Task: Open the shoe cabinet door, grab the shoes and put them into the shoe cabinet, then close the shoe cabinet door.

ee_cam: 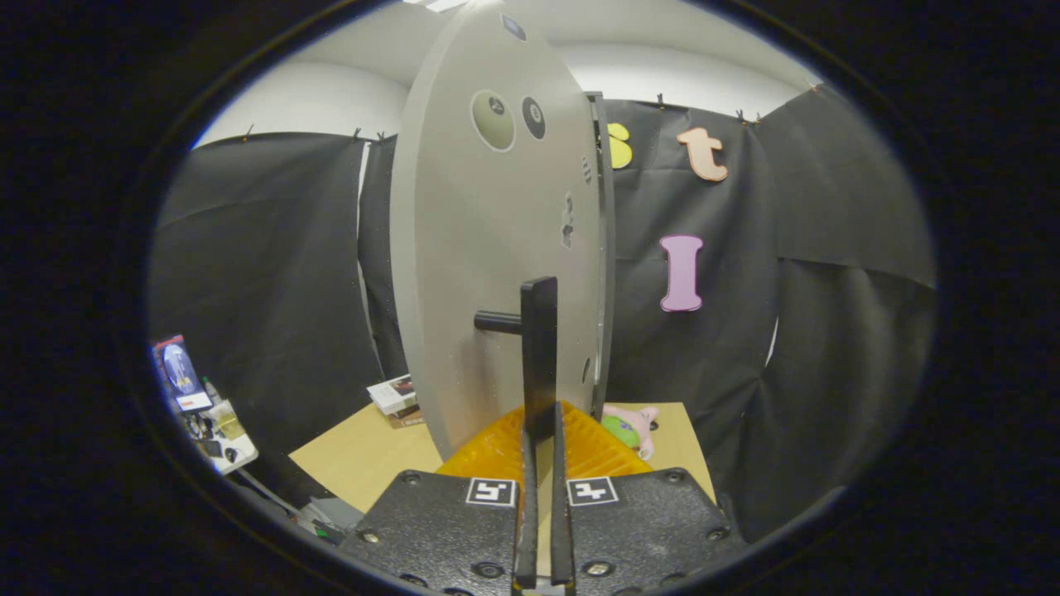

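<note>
Gripper (542,426) is seen nearly closed, w/ both fingers pinched on the lower end of the black bar handle (539,356) of the shoe cabinet door (497,273); only a thin slit is left btwn the fingers. Handle is mounted upright on the pale grey door by a short black peg on its left side. Door is swung out edge-on toward the camera, w/ its broad face turned left and its thin edge at right; two round marks are seen high on the face, plus small cut-outs near the edge. Wooden tabletop (373,451) is seen beyond the fingers, low down. Far left on it, a small stack of boxes (394,394) is placed beside the door. Right of the door, a pink-and-green plush toy (631,426) is laid on the table, partly hidden by the door edge. Shoes can't be made out. Cluttered side table (217,434) is seen far left, w/ small items too blurred to tell.
</note>
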Demonstrator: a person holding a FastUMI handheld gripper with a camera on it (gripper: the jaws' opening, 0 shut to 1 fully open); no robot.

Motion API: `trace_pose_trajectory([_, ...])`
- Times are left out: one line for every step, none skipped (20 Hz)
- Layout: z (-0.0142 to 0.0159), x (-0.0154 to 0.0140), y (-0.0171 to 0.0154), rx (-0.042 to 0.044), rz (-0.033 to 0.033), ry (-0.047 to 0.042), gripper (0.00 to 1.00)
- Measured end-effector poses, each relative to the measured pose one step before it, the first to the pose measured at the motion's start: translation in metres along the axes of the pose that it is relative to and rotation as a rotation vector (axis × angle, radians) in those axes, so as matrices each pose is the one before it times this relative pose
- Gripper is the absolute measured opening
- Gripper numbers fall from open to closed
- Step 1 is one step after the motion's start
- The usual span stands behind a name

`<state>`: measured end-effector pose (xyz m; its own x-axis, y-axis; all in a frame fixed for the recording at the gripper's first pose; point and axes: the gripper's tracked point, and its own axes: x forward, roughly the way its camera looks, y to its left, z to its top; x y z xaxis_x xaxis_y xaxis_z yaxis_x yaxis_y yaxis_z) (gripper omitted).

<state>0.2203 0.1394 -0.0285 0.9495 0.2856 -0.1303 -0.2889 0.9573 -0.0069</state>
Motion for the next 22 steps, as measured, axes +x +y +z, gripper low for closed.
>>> trace_pose_trajectory([-0.00030, -0.00023, -0.00230, 0.00726, -0.00695, -0.00442, 0.09])
trace_pose_trajectory([0.00202, 0.00056, -0.00089, 0.00366, -0.00894, -0.00389, 0.08])
trace_pose_trajectory([-0.00187, 0.00076, -0.00255, 0.00624, -0.01054, -0.00031, 0.08])
trace_pose_trajectory([0.00098, 0.00070, -0.00377, 0.00282, -0.00682, -0.00160, 0.06])
trace_pose_trajectory([0.00003, -0.00036, -0.00232, 0.00429, -0.00252, -0.00302, 0.05])
trace_pose_trajectory([0.00032, -0.00089, -0.00101, 0.01068, -0.00578, -0.00049, 0.05])
trace_pose_trajectory([0.00069, 0.00009, -0.00208, 0.00597, -0.00998, -0.00268, 0.05])
trace_pose_trajectory([0.00001, 0.00005, -0.00185, 0.01144, -0.00685, -0.00286, 0.04])
trace_pose_trajectory([0.00046, 0.00123, 0.00268, 0.01778, 0.00870, -0.00076, 0.04])
trace_pose_trajectory([-0.00028, -0.00074, 0.00592, 0.01783, 0.01607, 0.00225, 0.04])
trace_pose_trajectory([-0.00042, -0.00017, 0.00489, 0.00323, 0.01092, 0.00130, 0.04])
trace_pose_trajectory([0.00007, 0.00002, -0.00377, -0.01131, -0.00521, -0.00298, 0.04])
trace_pose_trajectory([0.00008, -0.00085, -0.00604, -0.02253, -0.02052, 0.00132, 0.04])
trace_pose_trajectory([-0.00106, -0.00259, -0.00919, -0.02252, -0.02040, 0.00273, 0.04])
trace_pose_trajectory([0.00108, -0.00306, -0.00241, -0.00450, -0.00246, -0.00842, 0.05])
trace_pose_trajectory([0.00072, 0.00153, 0.00021, 0.00516, -0.00807, -0.00212, 0.06])
trace_pose_trajectory([-0.00142, -0.00329, -0.00217, 0.01179, -0.01745, -0.00625, 0.11])
trace_pose_trajectory([0.00135, -0.00064, -0.00192, 0.01900, -0.03280, -0.01192, 0.23])
trace_pose_trajectory([0.00328, -0.00320, -0.00136, 0.02335, -0.03222, -0.02268, 0.34])
trace_pose_trajectory([-0.00044, 0.00275, 0.00073, 0.01352, -0.03408, -0.01599, 0.43])
trace_pose_trajectory([-0.00042, -0.00086, -0.00007, 0.00335, -0.02483, -0.00537, 0.52])
trace_pose_trajectory([0.00098, -0.00360, -0.00405, 0.00497, -0.02460, -0.00888, 0.61])
